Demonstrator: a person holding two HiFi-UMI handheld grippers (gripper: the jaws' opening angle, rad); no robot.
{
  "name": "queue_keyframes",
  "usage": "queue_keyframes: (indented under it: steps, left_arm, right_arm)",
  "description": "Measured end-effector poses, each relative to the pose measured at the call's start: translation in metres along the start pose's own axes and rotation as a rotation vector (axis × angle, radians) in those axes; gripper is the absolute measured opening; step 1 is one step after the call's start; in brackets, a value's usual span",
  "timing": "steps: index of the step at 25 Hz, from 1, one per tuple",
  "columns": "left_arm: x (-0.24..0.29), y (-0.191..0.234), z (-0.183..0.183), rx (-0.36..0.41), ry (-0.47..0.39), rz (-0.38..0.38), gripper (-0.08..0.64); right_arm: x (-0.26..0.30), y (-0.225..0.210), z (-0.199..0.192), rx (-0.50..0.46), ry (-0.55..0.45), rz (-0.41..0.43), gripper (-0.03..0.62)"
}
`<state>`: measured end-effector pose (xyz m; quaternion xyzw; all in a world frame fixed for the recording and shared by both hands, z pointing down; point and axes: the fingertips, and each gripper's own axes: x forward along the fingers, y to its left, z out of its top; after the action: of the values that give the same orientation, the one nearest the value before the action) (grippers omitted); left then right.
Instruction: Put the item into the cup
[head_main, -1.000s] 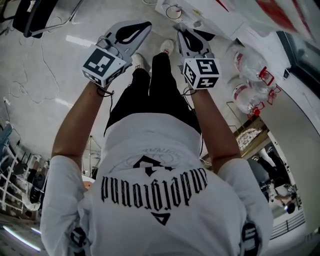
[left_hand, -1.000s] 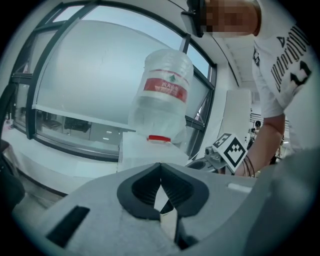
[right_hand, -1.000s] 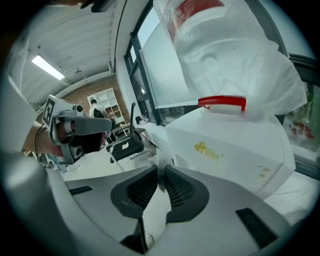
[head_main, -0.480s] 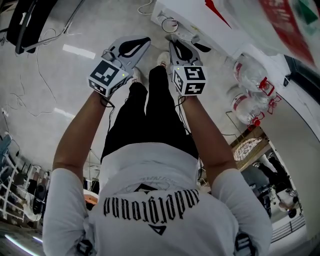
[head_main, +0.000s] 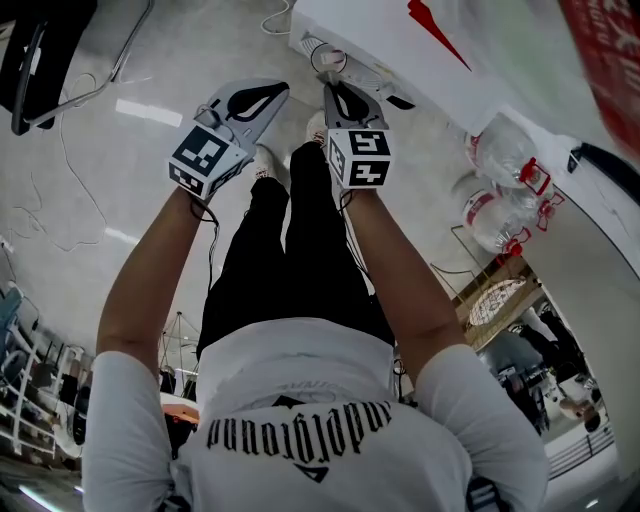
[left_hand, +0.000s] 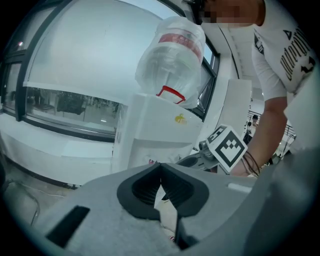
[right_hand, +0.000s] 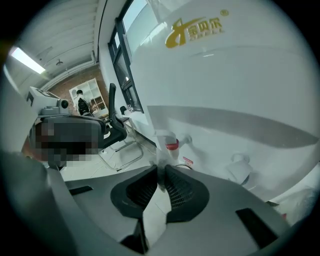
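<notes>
i judge the task has not really begun. i find no cup and no item in any view, so i cannot say where the item is; it is not between either pair of jaws and not on any counter that i can see.

both grippers are held out in front of me, above the floor (head_main: 100, 180), side by side and near each other. the left gripper (left_hand: 160, 167) has its jaws together, the tips meeting, with nothing between them. the right gripper (right_hand: 161, 171) has its jaws also closed or almost closed, only a thin slit at the tips, and it holds nothing.

ahead of the grippers stands a white water dispenser (left_hand: 155, 130). a large clear bottle (left_hand: 172, 55) sits upside down on top of it; i cannot tell how much water is inside. the right gripper view shows a red tap (right_hand: 171, 144) on its front, with nothing under it. two more bottles (head_main: 500, 135) lie at the right by the wall, and their content is also not clear to me.

so everything is left: find the cup, find the item, grasp it and put it in.
</notes>
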<state>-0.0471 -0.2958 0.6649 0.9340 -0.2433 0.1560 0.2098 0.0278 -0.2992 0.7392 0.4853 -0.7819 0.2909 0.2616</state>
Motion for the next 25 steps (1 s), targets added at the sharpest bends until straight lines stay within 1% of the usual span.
queue_keyframes:
  steps: [4,11,18,25]
  left_arm:
    - [0.014,0.009,-0.012,-0.008,-0.008,0.000,0.015]
    - [0.033,0.018,-0.029,-0.005,0.019,-0.009,0.015]
    - [0.046,0.034,-0.047,-0.009,0.052,0.028,0.015]
    - [0.057,0.040,-0.048,-0.026,0.051,0.034,0.015]
  right_arm:
    - [0.025,-0.009,-0.013,0.036,0.025,-0.038,0.051]
    - [0.052,-0.027,-0.031,0.052,0.054,-0.084,0.051]
    - [0.067,-0.037,-0.041,0.071,0.066,-0.106,0.051]
    - [0.079,-0.036,-0.043,0.058,0.084,-0.102,0.051]
